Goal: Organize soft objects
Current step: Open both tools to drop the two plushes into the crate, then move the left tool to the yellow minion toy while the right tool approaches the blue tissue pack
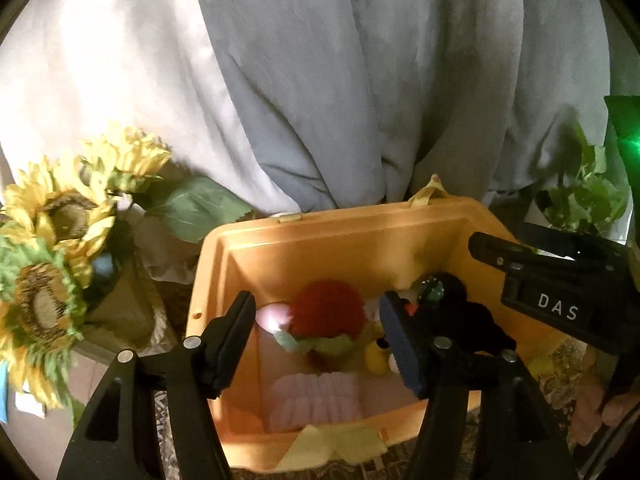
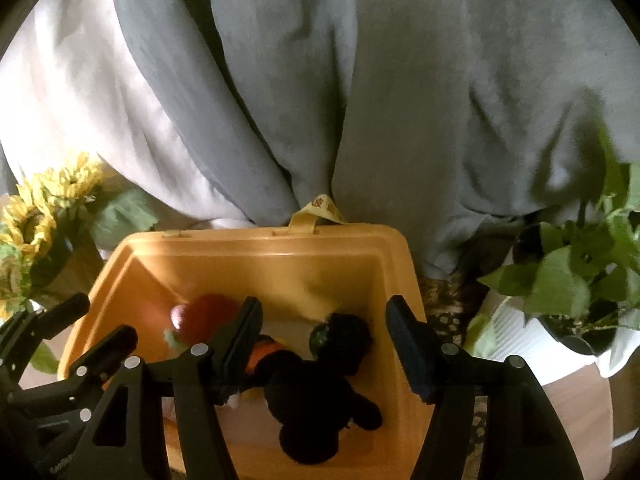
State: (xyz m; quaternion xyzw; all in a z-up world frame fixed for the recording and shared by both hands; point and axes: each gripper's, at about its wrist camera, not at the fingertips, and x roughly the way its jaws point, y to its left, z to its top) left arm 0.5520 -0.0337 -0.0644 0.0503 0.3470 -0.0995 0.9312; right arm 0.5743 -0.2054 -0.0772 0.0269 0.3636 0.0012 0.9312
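Both tongs (image 1: 320,336) (image 2: 324,340) gape over the orange bin's rim (image 2: 256,240).

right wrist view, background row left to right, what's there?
sunflowers → orange bin → white pot with the green plant. Grey curtain hangs behind all of them.
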